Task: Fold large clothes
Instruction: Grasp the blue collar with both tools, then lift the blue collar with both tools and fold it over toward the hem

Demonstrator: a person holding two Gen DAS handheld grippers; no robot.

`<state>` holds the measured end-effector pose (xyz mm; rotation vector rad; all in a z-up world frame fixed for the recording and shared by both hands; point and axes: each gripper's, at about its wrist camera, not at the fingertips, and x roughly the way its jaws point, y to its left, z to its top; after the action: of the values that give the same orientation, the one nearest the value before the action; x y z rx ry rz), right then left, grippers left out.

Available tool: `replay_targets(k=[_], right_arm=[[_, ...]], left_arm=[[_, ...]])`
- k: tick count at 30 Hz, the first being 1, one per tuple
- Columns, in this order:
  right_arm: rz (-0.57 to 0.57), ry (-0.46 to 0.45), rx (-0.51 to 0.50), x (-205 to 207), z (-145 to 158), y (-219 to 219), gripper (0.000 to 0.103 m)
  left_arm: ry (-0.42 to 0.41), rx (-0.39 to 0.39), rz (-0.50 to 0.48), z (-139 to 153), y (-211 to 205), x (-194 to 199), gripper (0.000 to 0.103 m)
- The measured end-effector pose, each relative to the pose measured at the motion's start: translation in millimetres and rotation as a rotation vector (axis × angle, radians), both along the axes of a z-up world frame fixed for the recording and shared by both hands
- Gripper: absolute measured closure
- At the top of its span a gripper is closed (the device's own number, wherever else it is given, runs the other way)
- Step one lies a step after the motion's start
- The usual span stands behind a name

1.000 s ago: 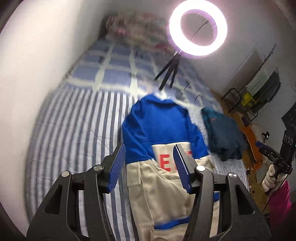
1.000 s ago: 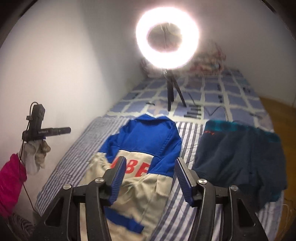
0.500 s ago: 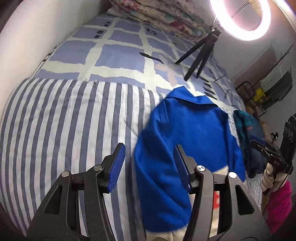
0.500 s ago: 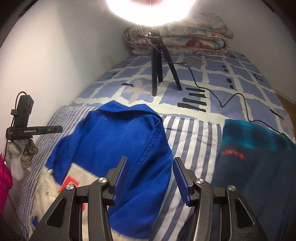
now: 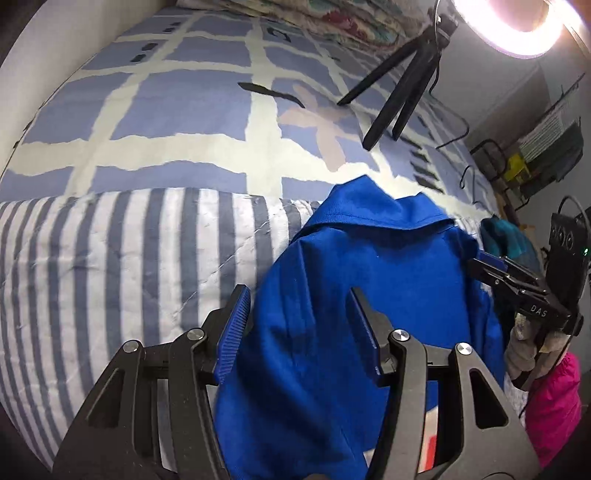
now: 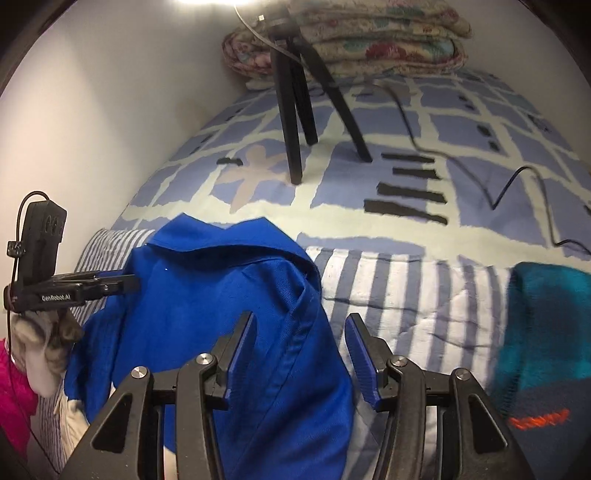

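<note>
Blue jacket (image 5: 369, 295) on striped quilt (image 5: 110, 266), tripod (image 6: 295, 110) beyond, teal garment (image 6: 546, 332) beside

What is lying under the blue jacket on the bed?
The blue jacket lies on a striped quilt, which shows on both sides of it. Its collar end reaches the blue checked sheet. Whatever is directly beneath the fabric is covered and cannot be seen.

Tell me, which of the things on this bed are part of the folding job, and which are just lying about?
Part of the job:
- blue jacket, spread on the striped quilt
- left claw, open over the jacket
- right claw, open at the jacket's edge

Just lying about:
- tripod of the ring light
- black cable
- folded floral blanket
- teal garment, beside the jacket
</note>
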<state>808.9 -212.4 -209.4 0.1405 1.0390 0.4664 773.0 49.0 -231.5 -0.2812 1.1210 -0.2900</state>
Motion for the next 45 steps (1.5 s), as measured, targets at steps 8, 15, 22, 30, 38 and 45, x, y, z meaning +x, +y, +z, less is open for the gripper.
replay_targets(k=[8, 15, 22, 30, 38, 45], right_arm=[[-0.018, -0.089, -0.050, -12.7, 13.7, 11.5, 0.097], [-0.046, -0.209, -0.023, -50.9, 70.0, 8.2, 0.099], [-0.053, -0.298, 0.024, -123.9, 139.9, 0.0, 0.100], [-0.031, -0.352, 0.035, -240.1, 196.7, -13.3, 0.101], [0.003, -0.352, 0.001, -355.1, 198.2, -12.4, 0.101], [0.038, -0.300, -0.018, -435.1, 165.0, -10.4, 0.101]], left_arm=[[-0.097, 0.064, -0.032, 15.8, -20.6, -9.9, 0.099], [-0.209, 0.007, -0.021, 67.3, -18.8, -46.9, 0.101], [-0.303, -0.016, -0.042, 135.5, -26.9, -119.8, 0.101], [-0.386, -0.022, -0.062, 190.7, -32.6, -234.4, 0.101], [-0.419, 0.000, -0.105, 197.9, -48.2, -349.2, 0.101], [-0.379, 0.039, -0.136, 164.1, -54.3, -429.1, 0.101]])
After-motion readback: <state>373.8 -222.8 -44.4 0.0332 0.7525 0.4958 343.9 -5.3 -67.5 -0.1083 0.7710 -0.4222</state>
